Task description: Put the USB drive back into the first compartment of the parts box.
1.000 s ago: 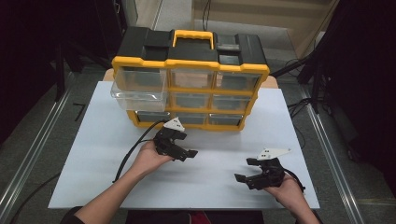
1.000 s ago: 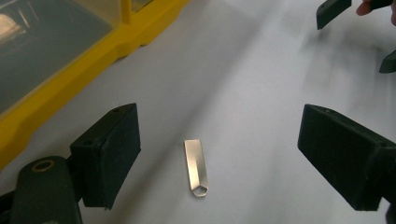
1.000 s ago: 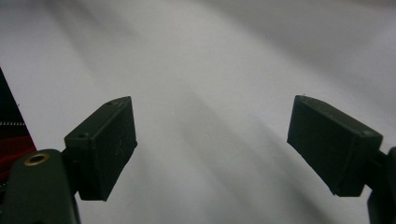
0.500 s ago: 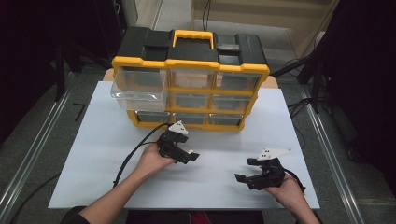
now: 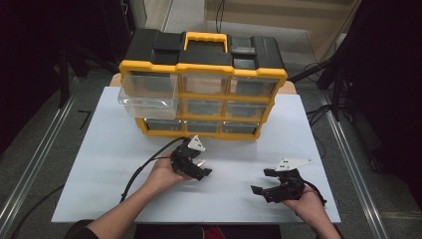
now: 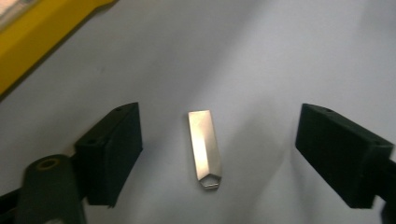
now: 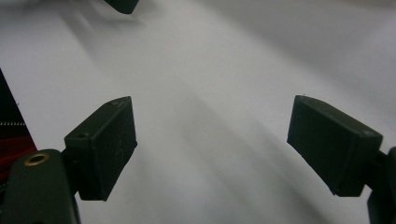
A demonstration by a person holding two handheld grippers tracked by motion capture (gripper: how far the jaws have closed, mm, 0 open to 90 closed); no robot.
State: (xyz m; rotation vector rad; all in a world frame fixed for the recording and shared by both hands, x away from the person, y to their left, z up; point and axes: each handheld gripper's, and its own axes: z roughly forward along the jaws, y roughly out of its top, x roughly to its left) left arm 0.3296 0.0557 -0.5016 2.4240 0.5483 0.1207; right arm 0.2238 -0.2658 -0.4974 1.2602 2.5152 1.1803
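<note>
A small flat silver metal piece (image 6: 203,144) lies on the white tabletop (image 5: 94,154), one end cut to a point. My left gripper (image 6: 227,156) hangs over it, one jaw on each side; the jaws have just been closing a little, but the pads stand well apart from the piece. In the high view the left gripper (image 5: 198,167) is just in front of the yellow-and-black drawer cabinet (image 5: 204,74), and the metal piece (image 5: 202,162) shows as a glint at its tip. My right gripper (image 5: 263,181) rests open at the front right, with nothing between its jaws (image 7: 212,149).
The cabinet's top-left clear drawer (image 5: 147,94) is pulled out over the table. Its other drawers are pushed in. The left gripper's black cable (image 5: 142,169) curves across the tabletop. Metal rails run along both sides of the table.
My left hand has sunk a little toward the tabletop, bringing its gripper lower over the metal piece. The right hand has kept still.
</note>
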